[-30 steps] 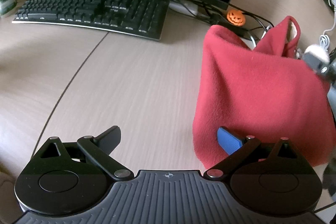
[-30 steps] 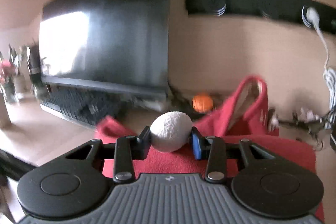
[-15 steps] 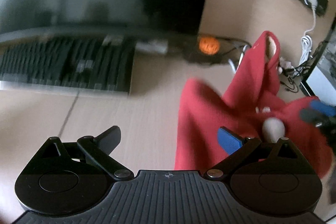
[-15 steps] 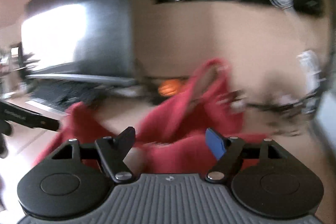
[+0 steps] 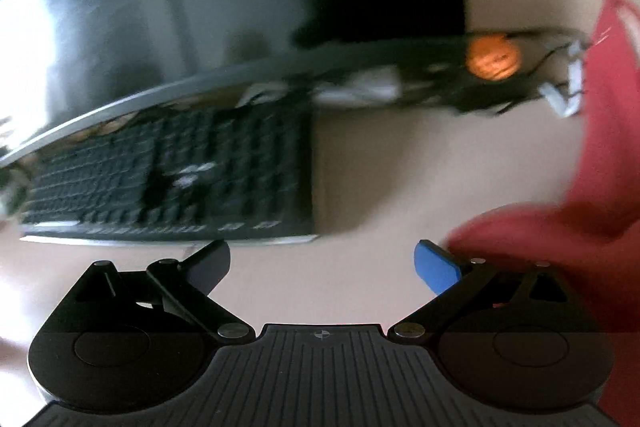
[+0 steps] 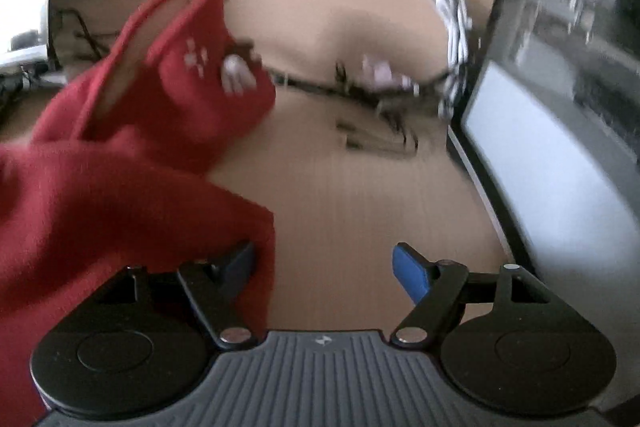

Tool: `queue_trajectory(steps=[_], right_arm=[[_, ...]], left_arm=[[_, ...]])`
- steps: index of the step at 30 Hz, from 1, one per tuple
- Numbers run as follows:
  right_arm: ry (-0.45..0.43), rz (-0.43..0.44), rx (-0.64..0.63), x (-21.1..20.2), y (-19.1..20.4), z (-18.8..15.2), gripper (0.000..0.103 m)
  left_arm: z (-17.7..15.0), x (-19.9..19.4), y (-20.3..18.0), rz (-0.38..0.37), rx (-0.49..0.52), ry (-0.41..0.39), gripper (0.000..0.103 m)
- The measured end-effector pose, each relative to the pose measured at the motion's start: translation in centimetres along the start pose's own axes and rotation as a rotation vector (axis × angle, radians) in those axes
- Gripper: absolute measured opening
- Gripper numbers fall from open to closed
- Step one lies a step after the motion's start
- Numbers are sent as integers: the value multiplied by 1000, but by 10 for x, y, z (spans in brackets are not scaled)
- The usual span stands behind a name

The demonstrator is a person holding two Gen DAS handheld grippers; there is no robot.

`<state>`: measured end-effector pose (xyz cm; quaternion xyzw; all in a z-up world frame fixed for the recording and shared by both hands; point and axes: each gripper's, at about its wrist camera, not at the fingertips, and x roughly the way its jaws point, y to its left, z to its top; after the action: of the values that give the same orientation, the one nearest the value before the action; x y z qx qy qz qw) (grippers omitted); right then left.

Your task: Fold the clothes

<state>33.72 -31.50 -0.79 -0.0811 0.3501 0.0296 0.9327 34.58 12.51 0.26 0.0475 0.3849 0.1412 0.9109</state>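
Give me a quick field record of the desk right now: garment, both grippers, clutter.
garment: red fleece, bunched on the desk, not folded flat
left gripper: open, nothing between the fingers, fleece beside its blue finger
right gripper: open, nothing held, fleece edge at its dark finger
keyboard: left of the fleece, under the monitor
orange ball: behind, among cables
image: motion-blurred
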Motion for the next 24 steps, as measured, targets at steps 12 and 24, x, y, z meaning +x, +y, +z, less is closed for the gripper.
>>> queue_trajectory(steps=[12,24], right_arm=[[-141,122,79,-54,9,31,56],[-115,491,-75,-36,153,20,58]], left_arm=[[36,-87,-2,-440,-103,-172,101],[-3,-99,1,-399,-182,-49,101]])
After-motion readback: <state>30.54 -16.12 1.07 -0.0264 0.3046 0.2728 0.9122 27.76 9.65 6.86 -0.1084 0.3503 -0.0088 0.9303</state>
